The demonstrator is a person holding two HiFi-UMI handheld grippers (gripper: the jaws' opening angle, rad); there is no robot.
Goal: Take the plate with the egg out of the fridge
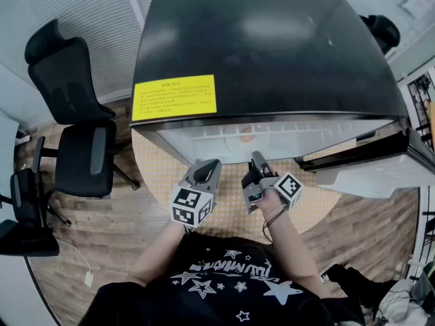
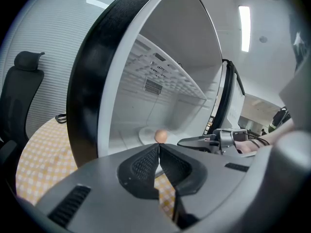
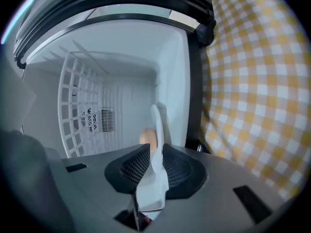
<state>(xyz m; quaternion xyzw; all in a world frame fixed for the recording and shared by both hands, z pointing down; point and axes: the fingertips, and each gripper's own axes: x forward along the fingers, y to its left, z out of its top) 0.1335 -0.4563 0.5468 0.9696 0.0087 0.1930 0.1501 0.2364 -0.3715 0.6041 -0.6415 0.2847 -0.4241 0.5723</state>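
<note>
A black mini fridge (image 1: 258,46) stands open on the table, its white inside facing me. Inside lies a white plate (image 2: 146,136) with a brown egg (image 2: 161,136) on it; the egg (image 1: 247,138) also shows in the head view. My right gripper (image 1: 258,158) reaches into the fridge mouth. Its pads press on the plate's near rim (image 3: 158,130), with the egg (image 3: 147,137) just beyond the right gripper (image 3: 154,154). My left gripper (image 1: 207,163) hovers before the opening, left of the right one. The left gripper (image 2: 158,149) is shut and holds nothing.
The fridge door (image 1: 367,161) swings out to the right. A yellow checked cloth (image 1: 156,168) covers the round table. Black office chairs (image 1: 75,114) stand at the left. A white wire shelf (image 3: 73,96) lines the fridge's inside.
</note>
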